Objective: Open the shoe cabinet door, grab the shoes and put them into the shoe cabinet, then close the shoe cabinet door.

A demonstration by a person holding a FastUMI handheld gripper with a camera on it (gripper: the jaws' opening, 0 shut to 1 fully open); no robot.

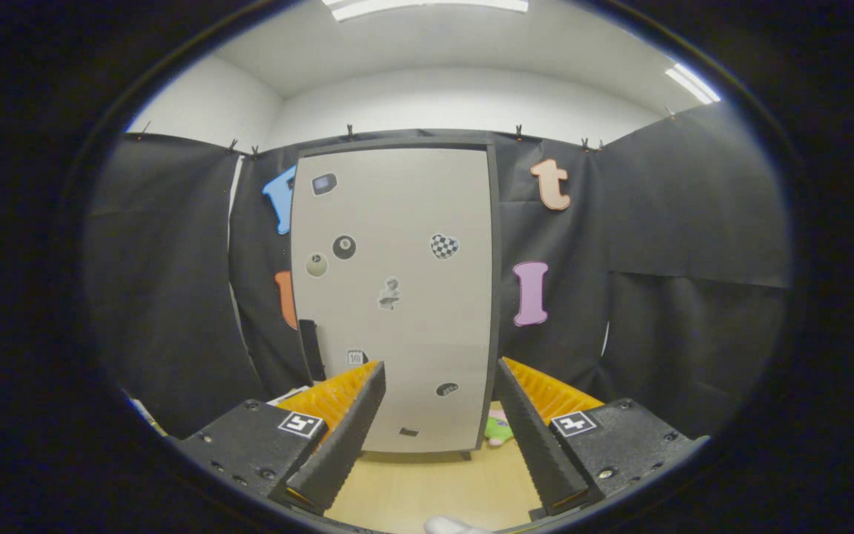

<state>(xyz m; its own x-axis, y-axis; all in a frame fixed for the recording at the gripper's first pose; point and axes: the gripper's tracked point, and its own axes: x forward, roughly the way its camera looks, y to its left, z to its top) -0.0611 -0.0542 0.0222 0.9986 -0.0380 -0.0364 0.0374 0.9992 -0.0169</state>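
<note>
The shoe cabinet (397,297) stands upright ahead of me on the wooden floor, its pale door shut and dotted with several small stickers. A dark handle (311,348) runs down the door's lower left edge. My gripper (438,378) is open, its two fingers spread wide with nothing between them, a short way in front of the door's lower part. A green and pink shoe (500,429) peeks out at the cabinet's bottom right corner, just beside the right finger. Something white (451,526) shows on the floor below the fingers; I cannot tell what it is.
Black cloth walls close the booth on the left, back and right of the cabinet. A light wooden floor (427,482) stretches between me and the cabinet's base. Some flat objects (147,415) lie on the floor at the far left.
</note>
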